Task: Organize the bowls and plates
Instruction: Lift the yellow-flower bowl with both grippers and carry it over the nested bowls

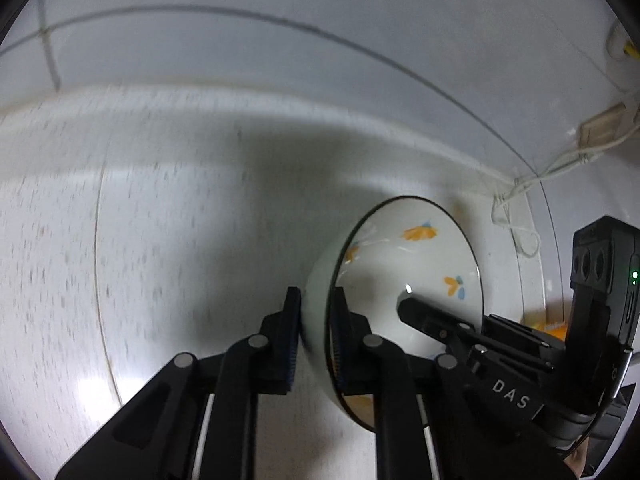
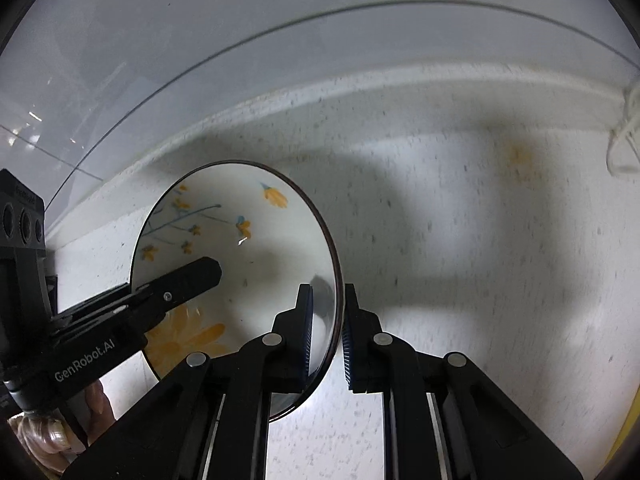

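Ceramic bowl [image 1: 404, 276]: white, dark thin rim, orange flowers with blue stems painted inside; sits over the speckled countertop [image 1: 160, 240], near the back wall; gripped on opposite sides of its rim by both grippers
Left gripper [image 1: 316, 304]: jaws clamped on the bowl's wall, one pad against the outside, the other inside the rim; in the right wrist view it enters from the left [image 2: 208, 272], its inner finger lying across the flowered interior
Right gripper [image 2: 326, 300]: jaws clenched on the bowl's rim, one pad inside, one outside; seen from the left wrist [image 1: 408, 306] it reaches in from the right
Hand [image 2: 44, 436]: fingers wrapped round the left gripper's handle at the lower left edge
Cable [image 1: 520, 188]: white, looped on the countertop by the wall, behind the bowl; apart from it
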`<state>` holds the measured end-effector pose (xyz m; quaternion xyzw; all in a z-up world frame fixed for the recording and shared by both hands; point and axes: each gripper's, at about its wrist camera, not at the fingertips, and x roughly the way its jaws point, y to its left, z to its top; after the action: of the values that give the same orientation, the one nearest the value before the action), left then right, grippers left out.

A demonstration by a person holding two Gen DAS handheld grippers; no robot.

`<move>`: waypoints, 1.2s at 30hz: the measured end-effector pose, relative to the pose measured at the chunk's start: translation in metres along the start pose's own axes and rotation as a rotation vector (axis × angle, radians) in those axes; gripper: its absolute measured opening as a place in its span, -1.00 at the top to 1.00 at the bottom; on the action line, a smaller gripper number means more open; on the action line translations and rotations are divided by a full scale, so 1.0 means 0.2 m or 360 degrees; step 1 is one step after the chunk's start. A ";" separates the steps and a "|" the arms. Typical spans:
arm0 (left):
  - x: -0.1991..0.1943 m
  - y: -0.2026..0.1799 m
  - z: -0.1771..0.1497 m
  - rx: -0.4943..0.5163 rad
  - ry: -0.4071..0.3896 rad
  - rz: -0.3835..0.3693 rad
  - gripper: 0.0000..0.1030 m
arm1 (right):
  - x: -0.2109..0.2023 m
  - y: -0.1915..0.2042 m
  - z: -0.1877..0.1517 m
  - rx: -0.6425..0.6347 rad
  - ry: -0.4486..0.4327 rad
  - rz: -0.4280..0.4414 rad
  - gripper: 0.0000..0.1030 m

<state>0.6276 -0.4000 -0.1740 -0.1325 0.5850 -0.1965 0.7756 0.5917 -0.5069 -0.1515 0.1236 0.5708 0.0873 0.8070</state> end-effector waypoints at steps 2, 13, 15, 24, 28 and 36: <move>-0.01 -0.02 -0.03 -0.0006 0.0026 -0.0005 0.75 | 0.00 0.00 -0.03 0.0006 0.0010 -0.0001 0.76; -0.35 -0.12 -0.53 0.0025 0.0072 0.0019 0.75 | -0.21 0.12 -0.45 0.0028 0.0029 0.0023 0.76; -0.43 -0.11 -0.62 0.0028 0.0077 0.0010 0.75 | -0.27 0.18 -0.53 0.0030 0.0028 0.0025 0.76; -0.99 0.05 -1.12 0.0091 0.0068 -0.0003 0.75 | -0.53 0.49 -0.90 0.0007 -0.0018 0.0029 0.76; -1.15 0.18 -1.31 0.0115 0.0064 0.0027 0.75 | -0.56 0.65 -1.07 -0.0017 -0.0016 0.0050 0.76; -1.15 0.43 -1.55 0.0082 0.0144 0.0110 0.75 | -0.35 0.80 -1.27 -0.0031 0.0114 0.0103 0.76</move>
<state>0.2878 -0.2103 -0.1022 -0.0832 0.6185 -0.1903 0.7578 0.3285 -0.3490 -0.1218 0.1308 0.5943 0.1232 0.7839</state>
